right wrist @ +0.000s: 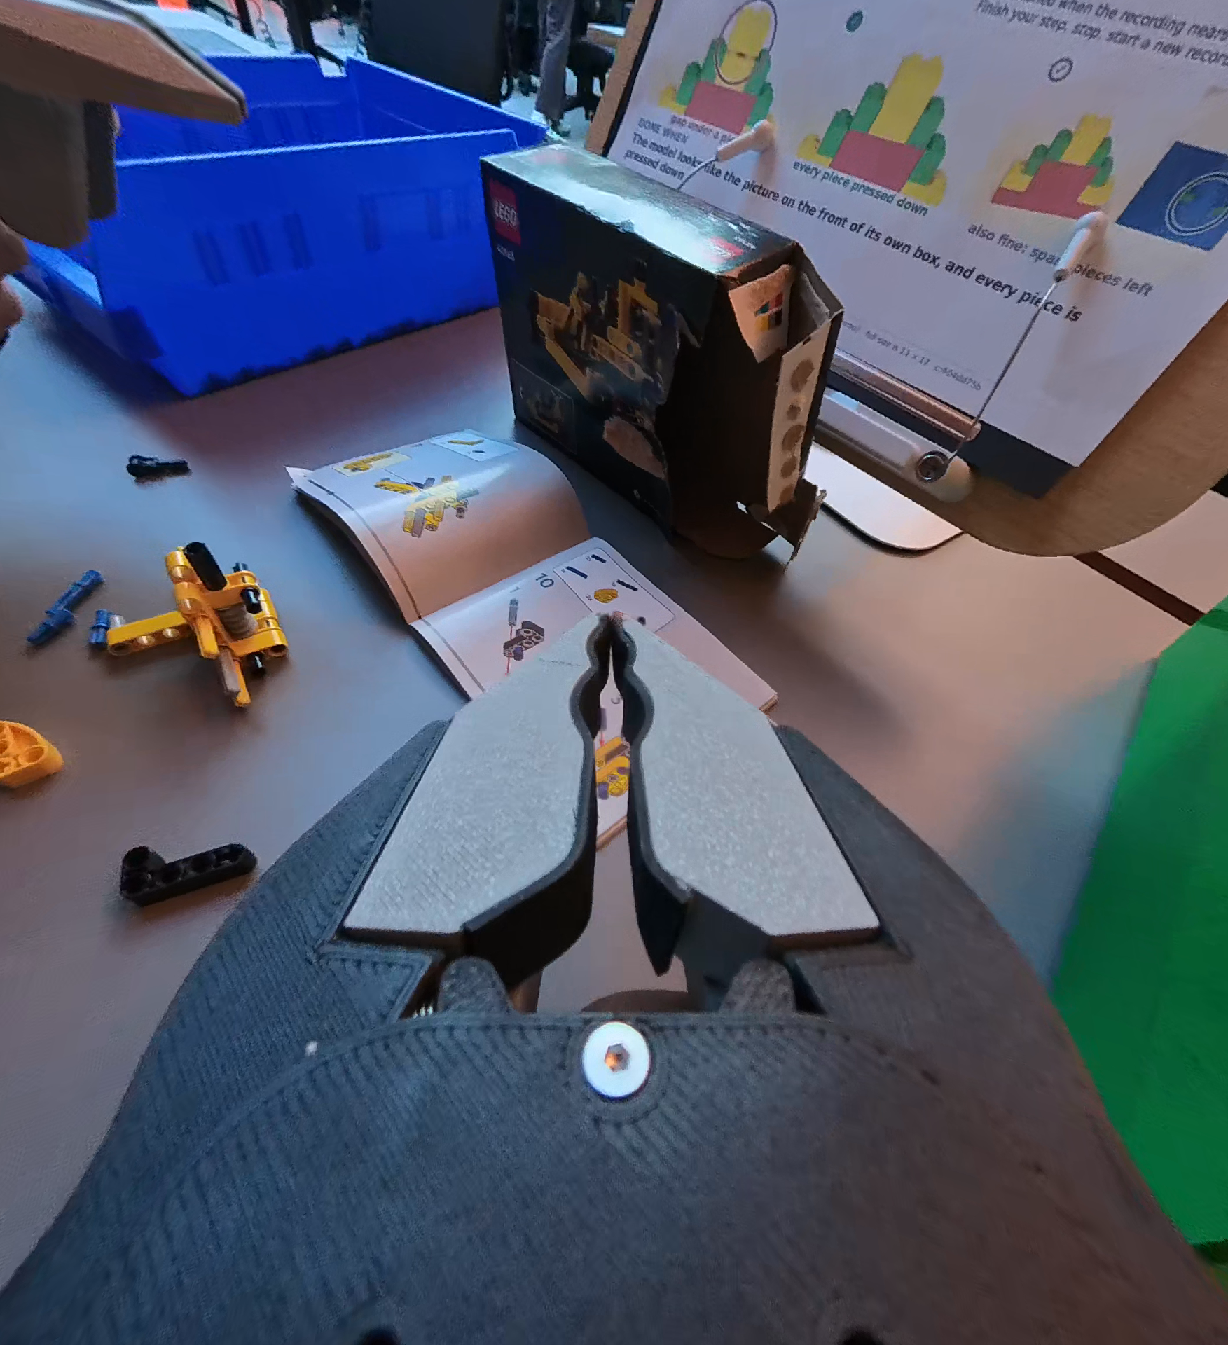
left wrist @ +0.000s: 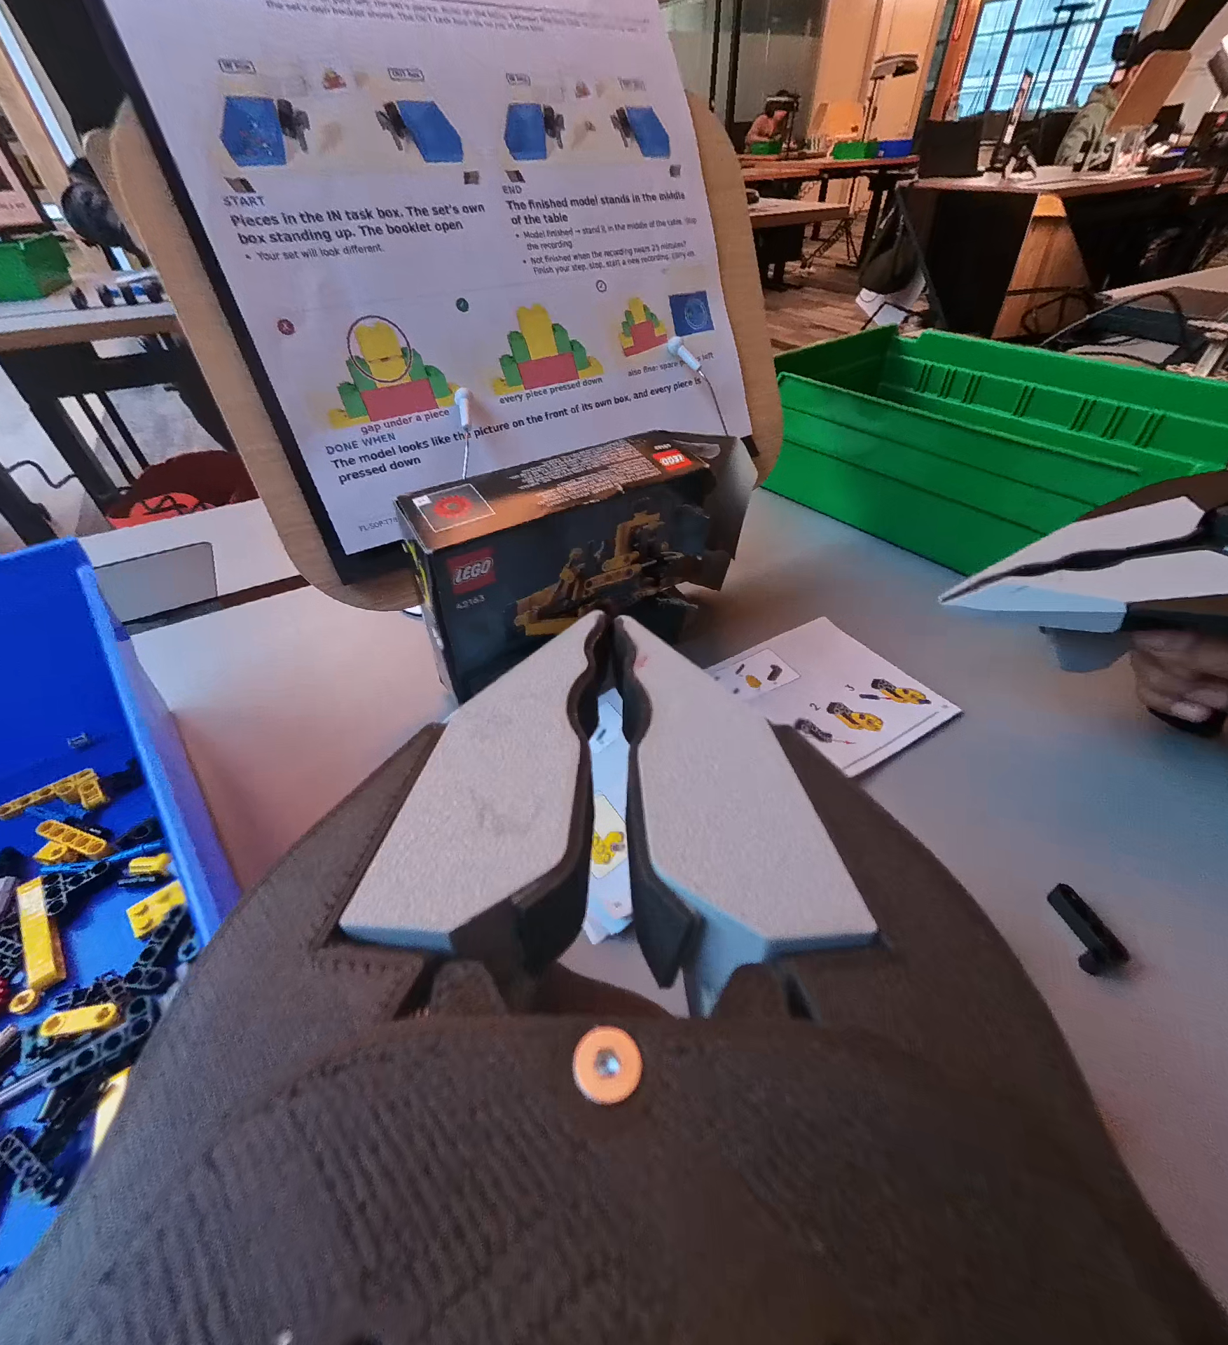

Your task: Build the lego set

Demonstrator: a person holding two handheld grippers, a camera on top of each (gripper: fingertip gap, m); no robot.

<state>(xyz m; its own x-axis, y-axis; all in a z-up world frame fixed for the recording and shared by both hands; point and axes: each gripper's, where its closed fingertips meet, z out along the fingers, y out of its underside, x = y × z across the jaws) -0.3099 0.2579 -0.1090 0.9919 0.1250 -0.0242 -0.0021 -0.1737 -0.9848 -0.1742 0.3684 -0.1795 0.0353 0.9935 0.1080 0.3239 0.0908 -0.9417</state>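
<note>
My left gripper [left wrist: 609, 620] is shut and empty, above the open instruction booklet [left wrist: 844, 699]. My right gripper [right wrist: 611, 620] is shut and empty over the same booklet [right wrist: 450, 502]; it also shows at the right of the left wrist view [left wrist: 949, 598]. A partly built yellow assembly [right wrist: 210, 619] lies on the grey table [right wrist: 924, 655] left of the booklet. Around it lie a blue pin [right wrist: 65, 605], a yellow curved piece [right wrist: 17, 753], a black L-shaped beam [right wrist: 185, 872] and a small black pin [right wrist: 157, 466]. The blue bin [left wrist: 50, 728] holds several loose yellow and black pieces.
The black set box [left wrist: 567, 560] stands upright behind the booklet, before a board with an instruction sheet [left wrist: 450, 255]. A green bin [left wrist: 996, 429] sits at the right. A black L-shaped piece [left wrist: 1087, 928] lies on the table. A person's hand [left wrist: 1207, 684] holds the right gripper. About 20 centimeters separates my left fingertips from my right. My right tips are about 25 centimeters from the small black pin [right wrist: 157, 466], my left tips only 15 centimeters.
</note>
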